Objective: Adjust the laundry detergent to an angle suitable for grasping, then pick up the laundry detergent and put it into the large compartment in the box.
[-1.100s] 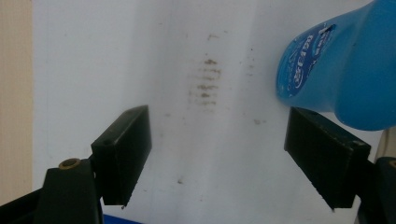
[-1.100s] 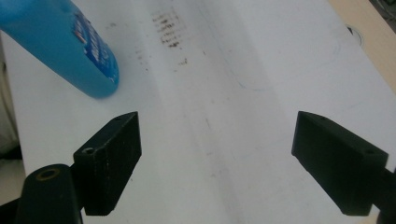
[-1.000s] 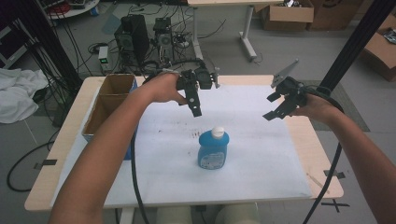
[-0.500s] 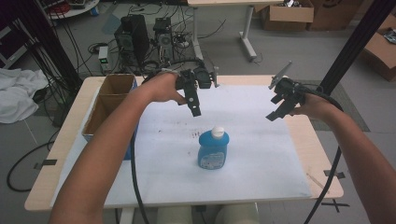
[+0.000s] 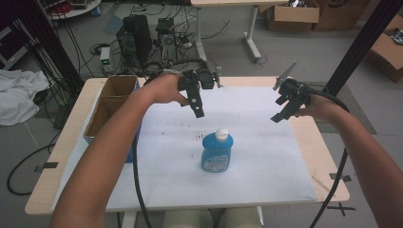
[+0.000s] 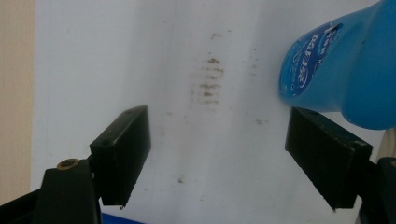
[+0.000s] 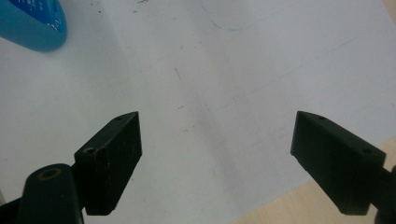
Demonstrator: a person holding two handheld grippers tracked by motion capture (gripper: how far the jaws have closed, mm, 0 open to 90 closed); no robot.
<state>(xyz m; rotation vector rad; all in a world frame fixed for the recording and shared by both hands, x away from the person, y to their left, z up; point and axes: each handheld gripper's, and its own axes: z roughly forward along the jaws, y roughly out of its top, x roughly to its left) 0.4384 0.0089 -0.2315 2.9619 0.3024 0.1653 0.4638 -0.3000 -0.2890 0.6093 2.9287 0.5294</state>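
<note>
Wooden tabletop (image 5: pixel 328 164) under white sheet (image 5: pixel 266 156); blue bottle (image 5: pixel 216 153) upright on sheet, between claws; cardboard box (image 5: pixel 110 102) beside left claw (image 5: pixel 197 107).

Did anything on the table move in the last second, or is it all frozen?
Only the right gripper shifted: it drew slightly up and away from the blue bottle, toward the table's far right edge, jaws open and empty. The left gripper stayed put, open, and the bottle stands untouched.

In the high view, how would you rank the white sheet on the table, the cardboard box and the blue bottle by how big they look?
1. White sheet, by far the largest.
2. Cardboard box, partly hidden by the left forearm.
3. Blue bottle, clearly the smallest.
</note>
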